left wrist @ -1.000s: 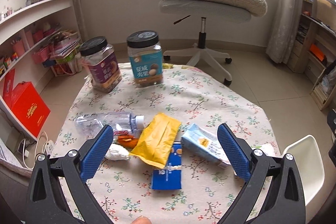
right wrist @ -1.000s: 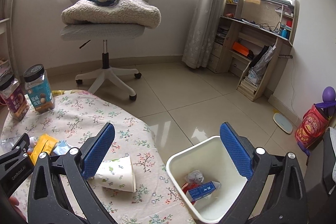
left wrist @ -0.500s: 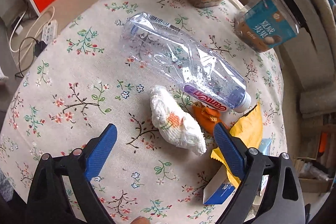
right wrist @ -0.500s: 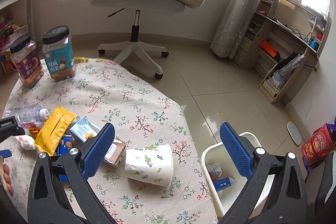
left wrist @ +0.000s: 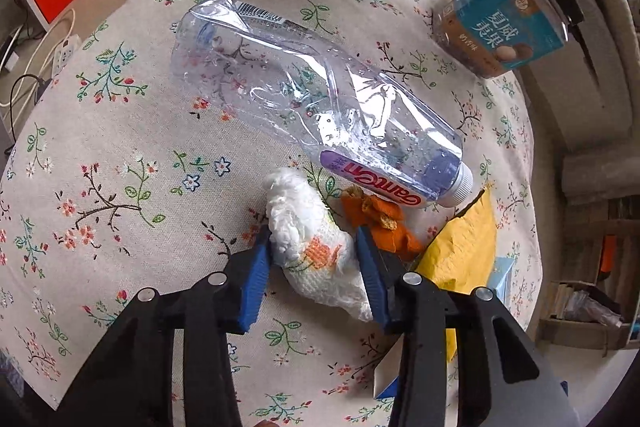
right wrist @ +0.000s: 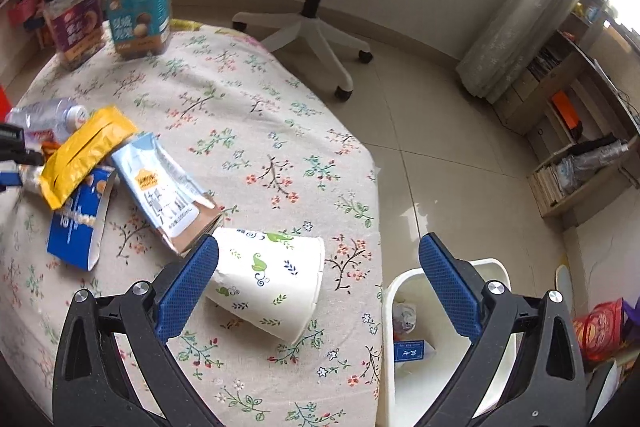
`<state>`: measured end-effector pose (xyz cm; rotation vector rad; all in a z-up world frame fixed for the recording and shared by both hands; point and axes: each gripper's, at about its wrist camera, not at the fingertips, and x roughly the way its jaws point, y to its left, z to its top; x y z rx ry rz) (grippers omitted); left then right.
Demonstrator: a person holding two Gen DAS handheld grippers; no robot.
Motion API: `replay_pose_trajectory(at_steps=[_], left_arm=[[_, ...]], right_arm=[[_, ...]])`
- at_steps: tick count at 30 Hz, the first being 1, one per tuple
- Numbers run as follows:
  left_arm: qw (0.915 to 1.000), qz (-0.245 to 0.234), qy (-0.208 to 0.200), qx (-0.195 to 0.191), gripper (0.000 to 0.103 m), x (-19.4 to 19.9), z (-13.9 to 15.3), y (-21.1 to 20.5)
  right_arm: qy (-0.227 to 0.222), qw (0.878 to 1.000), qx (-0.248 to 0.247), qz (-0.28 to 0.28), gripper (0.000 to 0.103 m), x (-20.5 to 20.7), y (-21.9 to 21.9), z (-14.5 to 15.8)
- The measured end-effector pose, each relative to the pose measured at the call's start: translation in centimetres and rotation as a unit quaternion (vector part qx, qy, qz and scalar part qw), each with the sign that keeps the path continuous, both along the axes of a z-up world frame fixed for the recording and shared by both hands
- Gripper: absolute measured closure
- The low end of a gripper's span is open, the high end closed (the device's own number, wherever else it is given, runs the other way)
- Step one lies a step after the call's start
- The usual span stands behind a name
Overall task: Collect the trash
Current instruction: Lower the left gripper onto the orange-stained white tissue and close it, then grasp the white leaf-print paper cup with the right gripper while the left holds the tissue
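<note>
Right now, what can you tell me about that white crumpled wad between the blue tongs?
The crumpled tissue wad is soft white paper with an orange stain or print in its middle. It lies on the flowered tablecloth, just below the clear plastic bottle and beside orange peel scraps. The left tongs have just been closing and now squeeze it from both sides.

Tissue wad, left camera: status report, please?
Left gripper jaws closed on tissue wad. Right gripper open above paper cup. Orange peel beside wad.
</note>
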<state>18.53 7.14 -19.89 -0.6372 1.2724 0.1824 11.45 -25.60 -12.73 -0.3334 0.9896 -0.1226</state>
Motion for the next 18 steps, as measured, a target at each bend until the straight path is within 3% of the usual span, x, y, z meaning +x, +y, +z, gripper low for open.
replay_pose_trajectory(at_steps=[4, 9, 16, 18], left_arm=[[0.9990, -0.029, -0.030, 0.013, 0.062, -1.7, 2.1, 0.0], [0.9952, -0.076, -0.058, 0.020, 0.062, -4.1, 4.6, -0.2], [0.9868, -0.129, -0.089, 0.042, 0.061, -6.2, 7.0, -0.5], [0.9854, -0.137, -0.091, 0.043, 0.061, -6.4, 7.2, -0.5]], right_arm=[[0.032, 0.998, -0.018, 0.049, 0.007, -0.3, 1.3, -1.5], [0.042, 0.997, -0.016, 0.056, 0.007, 0.2, 1.6, -2.2], [0.078, 0.988, -0.091, 0.101, 0.007, 0.4, 2.8, -5.0], [0.104, 0.984, -0.100, 0.104, 0.017, 0.5, 2.9, -6.3]])
